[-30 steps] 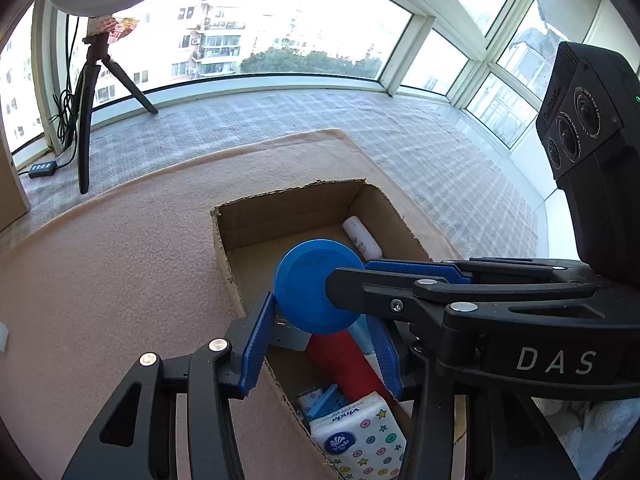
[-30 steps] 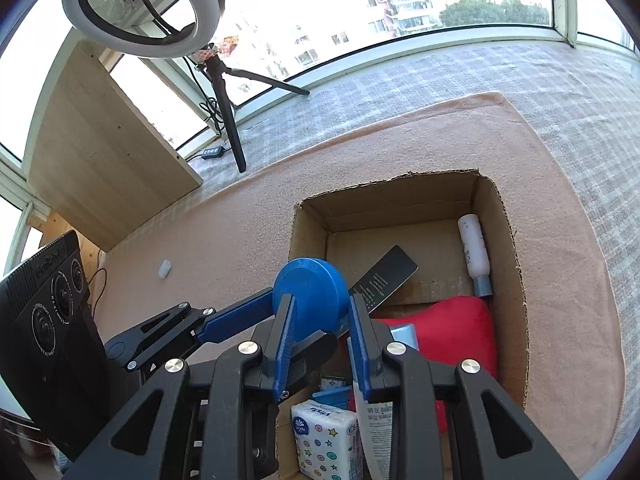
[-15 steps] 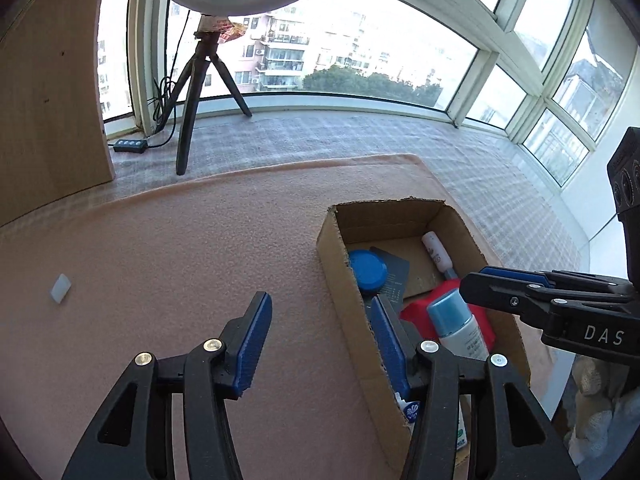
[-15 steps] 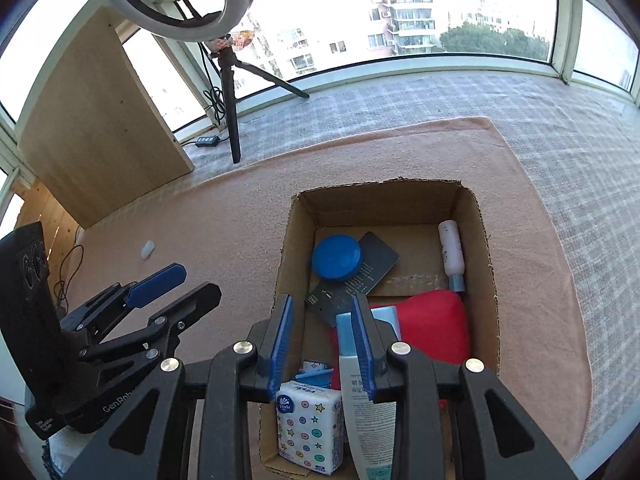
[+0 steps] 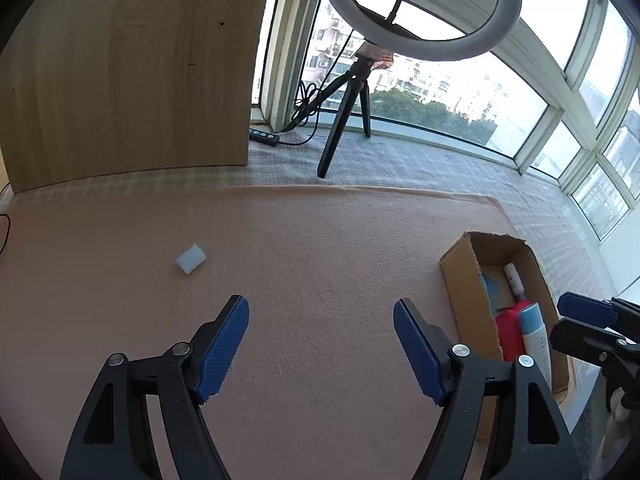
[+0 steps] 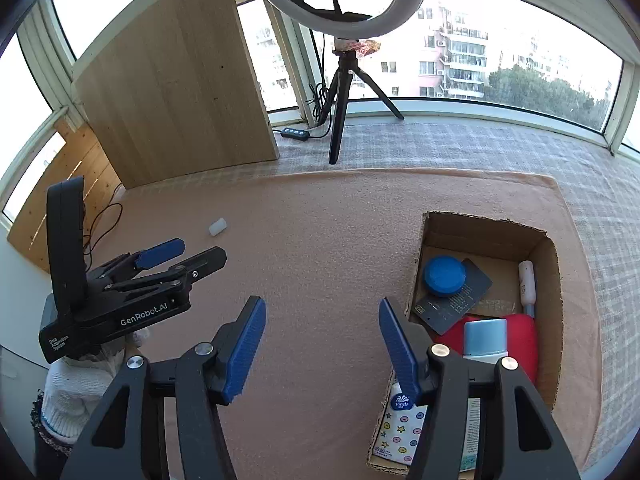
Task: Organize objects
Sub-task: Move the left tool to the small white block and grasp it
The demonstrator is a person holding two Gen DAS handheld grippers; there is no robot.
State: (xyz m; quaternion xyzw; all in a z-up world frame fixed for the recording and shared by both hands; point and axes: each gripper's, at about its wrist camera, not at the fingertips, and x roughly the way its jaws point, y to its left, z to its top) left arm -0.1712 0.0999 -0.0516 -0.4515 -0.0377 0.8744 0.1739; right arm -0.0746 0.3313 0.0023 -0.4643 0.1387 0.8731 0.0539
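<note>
The right gripper [image 6: 322,344] is wide open and holds nothing. Its blue fingers [image 6: 244,350] hang over the pink mat [image 6: 320,240]. The left gripper [image 6: 184,256] is off to the side, open too. A cardboard box [image 6: 556,280] sits on the mat — inside lie a blue round lid [image 6: 444,276], a black card [image 6: 456,300], a white bottle [image 6: 527,284], a red thing [image 6: 520,340] and a tissue pack [image 6: 400,428]. A small white block [image 6: 217,227] lies alone on the mat — well apart from the box.
</note>
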